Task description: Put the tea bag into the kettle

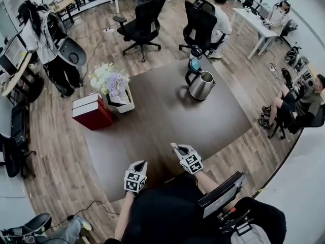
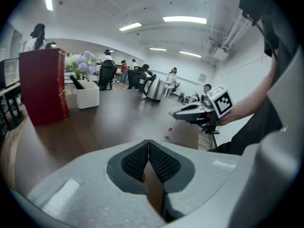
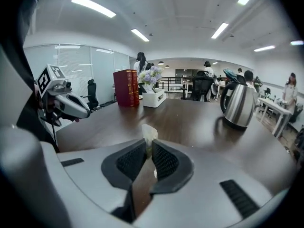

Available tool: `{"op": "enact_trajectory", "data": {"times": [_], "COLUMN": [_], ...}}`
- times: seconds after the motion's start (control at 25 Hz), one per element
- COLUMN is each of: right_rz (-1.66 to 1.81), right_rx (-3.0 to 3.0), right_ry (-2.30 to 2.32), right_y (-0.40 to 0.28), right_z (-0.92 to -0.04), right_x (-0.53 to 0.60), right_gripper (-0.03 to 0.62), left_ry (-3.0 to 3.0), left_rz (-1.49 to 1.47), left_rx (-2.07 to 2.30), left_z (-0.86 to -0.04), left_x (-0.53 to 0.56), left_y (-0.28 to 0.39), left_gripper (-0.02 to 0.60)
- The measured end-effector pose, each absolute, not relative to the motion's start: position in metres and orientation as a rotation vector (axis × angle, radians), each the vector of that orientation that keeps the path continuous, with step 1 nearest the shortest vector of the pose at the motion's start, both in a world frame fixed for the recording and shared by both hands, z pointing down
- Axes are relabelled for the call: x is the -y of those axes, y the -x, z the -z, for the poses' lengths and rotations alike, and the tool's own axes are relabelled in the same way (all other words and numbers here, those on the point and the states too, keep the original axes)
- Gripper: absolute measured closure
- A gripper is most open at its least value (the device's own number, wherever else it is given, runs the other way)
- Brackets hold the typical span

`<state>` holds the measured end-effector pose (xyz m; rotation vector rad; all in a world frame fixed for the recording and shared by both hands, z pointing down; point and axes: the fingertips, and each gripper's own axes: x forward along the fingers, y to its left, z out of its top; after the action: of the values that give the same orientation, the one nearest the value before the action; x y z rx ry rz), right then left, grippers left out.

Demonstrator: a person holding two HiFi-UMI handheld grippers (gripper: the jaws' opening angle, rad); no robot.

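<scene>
A steel kettle [image 1: 202, 84] with a black handle stands at the far side of the dark table [image 1: 167, 121], its teal lid [image 1: 195, 64] tipped up. In the right gripper view the kettle [image 3: 239, 104] is ahead to the right. My right gripper [image 3: 148, 148] is shut on a pale tea bag [image 3: 148, 136] that pokes up between the pads. It hovers over the table's near edge [image 1: 175, 146]. In the left gripper view a small red tag [image 2: 170, 128] hangs below the right gripper [image 2: 176, 113]. My left gripper [image 2: 148, 148] is shut with nothing in it, left of the right one [image 1: 140, 165].
A red book [image 1: 91, 111] and a white box of flowers [image 1: 119, 98] stand at the table's far left. Black office chairs [image 1: 144, 19] sit beyond the table, and people sit or stand around the room. A person on a chair [image 1: 299, 103] is at the right.
</scene>
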<state>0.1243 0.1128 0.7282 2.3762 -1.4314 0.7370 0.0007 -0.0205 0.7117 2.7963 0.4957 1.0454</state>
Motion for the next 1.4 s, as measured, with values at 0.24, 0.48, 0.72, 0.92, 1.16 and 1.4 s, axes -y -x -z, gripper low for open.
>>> {"op": "enact_trajectory", "data": {"times": [0.24,0.48,0.72,0.92,1.16,1.4], "right_rz": [-0.766,-0.778,-0.842,-0.884,-0.852,-0.801], "right_rx": [1.365,1.330,1.285,1.314,1.392,1.428], "right_ry": [-2.503,-2.558,-2.577,-2.552,-2.505,-2.495], "right_y": [-0.097,-0.083,-0.075,-0.080,-0.105,-0.160], "right_z": [-0.717,-0.712,-0.709,-0.700,-0.701,-0.691], "right_x": [-0.134,-0.153,-0.179,-0.180,-0.187,-0.229], "right_gripper": [0.554,0.554,0.554,0.554,0.554,0.554], "left_ry": [-2.797,-2.787,-2.765,-2.746,-2.767,-2.809], "left_rz": [-1.097,-1.089,-1.093,-1.126,-1.110,-1.074], "left_rx": [-0.781,-0.935,-1.012,-0.987,-0.888,-0.825], "left_z": [-0.710,-0.701,-0.697,-0.691,-0.688,-0.679], "left_x": [-0.017,-0.047,-0.070,-0.067,-0.075,-0.115], "left_y": [-0.005,-0.017,-0.019,-0.029,-0.059,-0.099], "left_gripper": [0.592,0.592,0.592,0.592,0.592,0.592]}}
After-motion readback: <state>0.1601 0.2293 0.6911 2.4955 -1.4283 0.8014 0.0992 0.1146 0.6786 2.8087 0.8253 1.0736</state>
